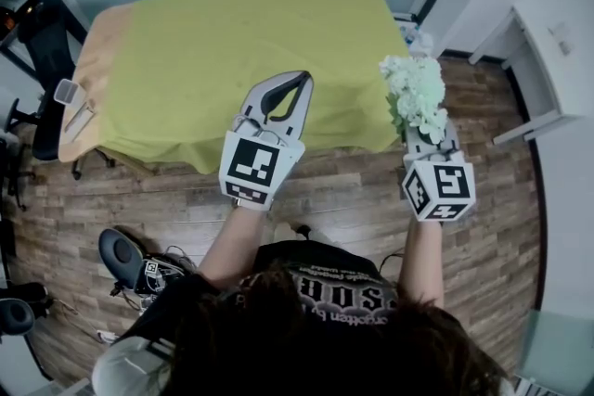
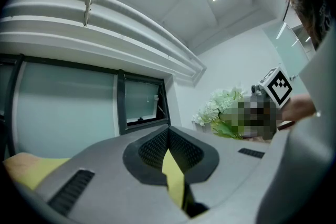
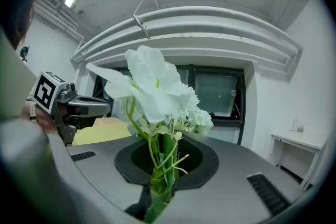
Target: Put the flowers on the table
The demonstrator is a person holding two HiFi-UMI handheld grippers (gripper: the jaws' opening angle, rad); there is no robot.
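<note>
A bunch of white and pale green flowers (image 1: 415,93) stands upright in my right gripper (image 1: 419,133), which is shut on the green stems (image 3: 160,176). The blooms (image 3: 157,86) fill the middle of the right gripper view. This gripper hangs over the wooden floor, just off the near right corner of the table with the yellow-green cloth (image 1: 232,32). My left gripper (image 1: 299,81) is shut and holds nothing. It hovers over the table's near edge, left of the flowers. In the left gripper view the flowers (image 2: 218,105) show to the right, beyond the shut pads (image 2: 152,152).
A dark office chair (image 1: 42,42) stands at the table's left side, and small grey objects (image 1: 74,107) lie at its left edge. A white desk (image 1: 529,79) stands to the right. A wheeled stool base (image 1: 125,255) sits on the wooden floor (image 1: 353,199) near the person's legs.
</note>
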